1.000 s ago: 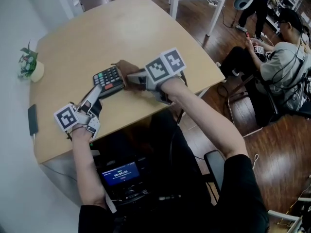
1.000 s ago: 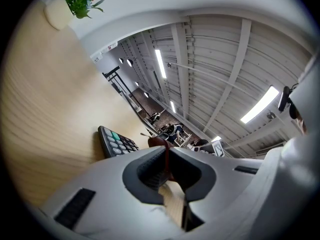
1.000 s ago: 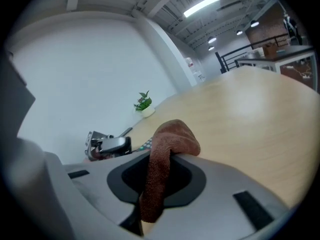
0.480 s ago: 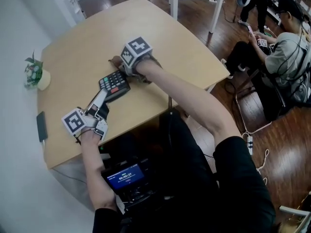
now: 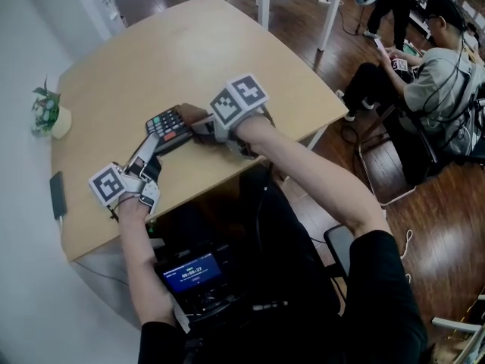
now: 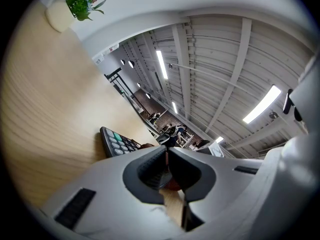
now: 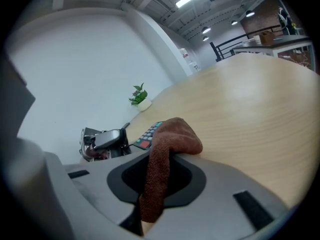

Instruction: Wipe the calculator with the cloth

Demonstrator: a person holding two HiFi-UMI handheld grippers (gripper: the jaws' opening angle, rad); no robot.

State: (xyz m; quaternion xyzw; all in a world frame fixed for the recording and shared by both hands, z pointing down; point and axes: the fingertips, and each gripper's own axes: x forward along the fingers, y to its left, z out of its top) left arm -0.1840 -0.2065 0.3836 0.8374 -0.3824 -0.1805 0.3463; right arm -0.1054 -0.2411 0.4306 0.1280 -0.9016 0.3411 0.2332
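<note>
Lying level, left tongs shut; tilted right tongs clamp cloth, perhaps touching calculator.

The head view looks steeply down on the counter. The left gripper view and right gripper view sit low, close over it, facing each other. All share the calculator.

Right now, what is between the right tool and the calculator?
The brown cloth. The right tool pinches it, and its bunched end sits just in front of the calculator, as the right gripper view shows.
</note>
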